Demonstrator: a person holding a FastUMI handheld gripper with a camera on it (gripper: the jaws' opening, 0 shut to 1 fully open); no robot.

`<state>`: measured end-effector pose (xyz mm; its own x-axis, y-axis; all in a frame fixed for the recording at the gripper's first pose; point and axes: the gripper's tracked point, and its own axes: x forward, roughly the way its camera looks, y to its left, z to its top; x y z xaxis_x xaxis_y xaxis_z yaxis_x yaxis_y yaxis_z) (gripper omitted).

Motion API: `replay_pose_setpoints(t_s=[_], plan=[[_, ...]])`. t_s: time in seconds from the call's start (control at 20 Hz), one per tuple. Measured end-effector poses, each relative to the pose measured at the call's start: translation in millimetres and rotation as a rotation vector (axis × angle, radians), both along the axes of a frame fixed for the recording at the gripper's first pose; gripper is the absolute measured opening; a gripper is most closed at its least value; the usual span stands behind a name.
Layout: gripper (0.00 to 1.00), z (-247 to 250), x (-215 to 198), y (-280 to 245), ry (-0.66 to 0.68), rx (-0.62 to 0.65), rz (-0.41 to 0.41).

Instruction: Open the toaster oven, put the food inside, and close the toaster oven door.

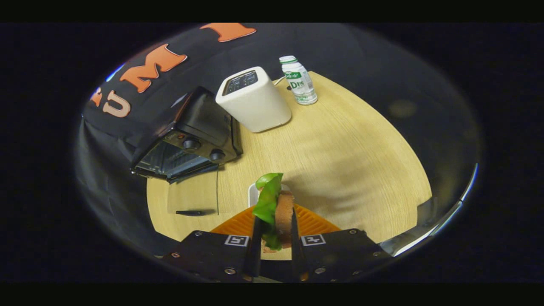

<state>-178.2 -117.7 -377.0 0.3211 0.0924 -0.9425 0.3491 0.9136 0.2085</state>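
No writing is coming through clearly enough to read. In the upper middle of the picture, beside the white toaster [253, 100], the bottle [298, 80] is wearing a green-and-white label with print too small to make out. Two square black-and-white coded markers [236, 240] are sitting on the gripper [275, 216], one either side of its fingers, which are pressing on the sandwich [284, 208]. Markings by the toaster oven [195, 114] knobs are blurring out.

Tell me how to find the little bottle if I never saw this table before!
Start at the wooden table and look beyond the gripper, which is shut on the sandwich. Past the black toaster oven stands a white toaster; the bottle is beside it. It's the only small, upright thing with a green label.
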Motion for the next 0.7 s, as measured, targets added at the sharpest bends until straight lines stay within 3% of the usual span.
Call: replay_pose_setpoints(t_s=[0.35, 0.7], plan=[[0.3, 46.6, 42.6, 65.1, -0.149, 0.112, -0.003], [0.3, 33.8, 78.8, 153.6, -0.205, 0.314, -0.015]])
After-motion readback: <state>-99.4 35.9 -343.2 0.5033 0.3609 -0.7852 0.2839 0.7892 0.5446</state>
